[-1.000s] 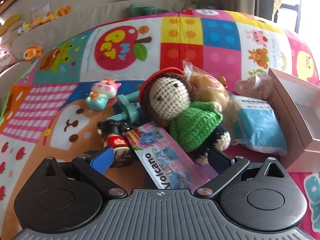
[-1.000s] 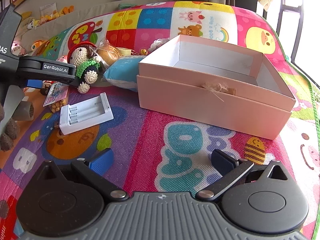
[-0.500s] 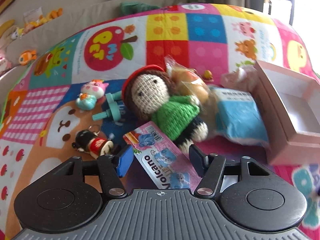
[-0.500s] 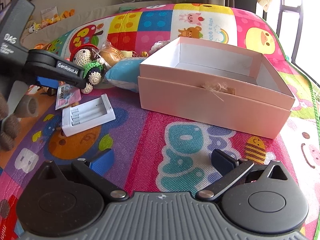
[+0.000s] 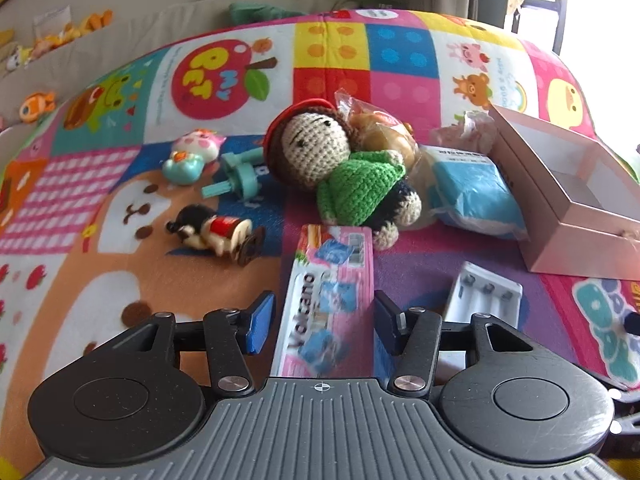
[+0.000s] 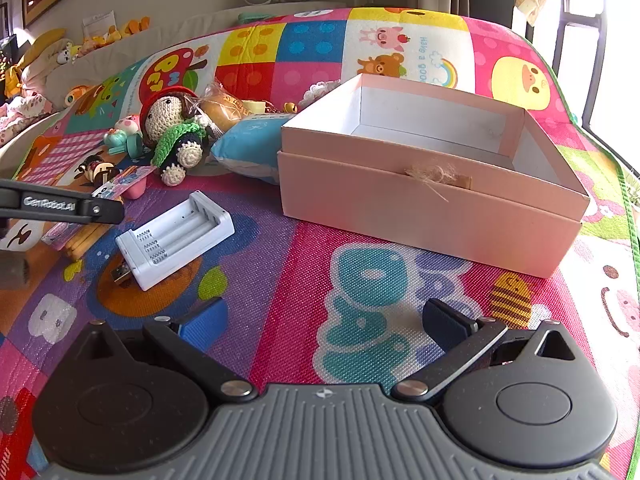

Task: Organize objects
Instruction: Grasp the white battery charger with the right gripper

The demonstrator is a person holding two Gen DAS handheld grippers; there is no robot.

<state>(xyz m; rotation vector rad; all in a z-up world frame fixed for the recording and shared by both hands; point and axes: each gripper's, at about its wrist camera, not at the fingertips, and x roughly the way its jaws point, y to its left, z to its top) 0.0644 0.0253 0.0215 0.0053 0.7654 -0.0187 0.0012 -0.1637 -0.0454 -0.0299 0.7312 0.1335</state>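
The left gripper [image 5: 322,324] has just narrowed around the pink Volcano packet [image 5: 328,300], contact unclear; right gripper [image 6: 324,320] stays wide, empty

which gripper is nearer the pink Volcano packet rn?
Left. The left gripper straddles the pink Volcano packet; its fingers have been closing, small gaps still showing. The right gripper hovers open over bare mat in front of the pink box.

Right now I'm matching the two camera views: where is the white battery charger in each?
Left wrist view: white battery charger at lower right, partly behind the gripper's right finger.
Right wrist view: white battery charger at left of centre, fully visible.
Shared landmark: pink box, to the charger's right in both.
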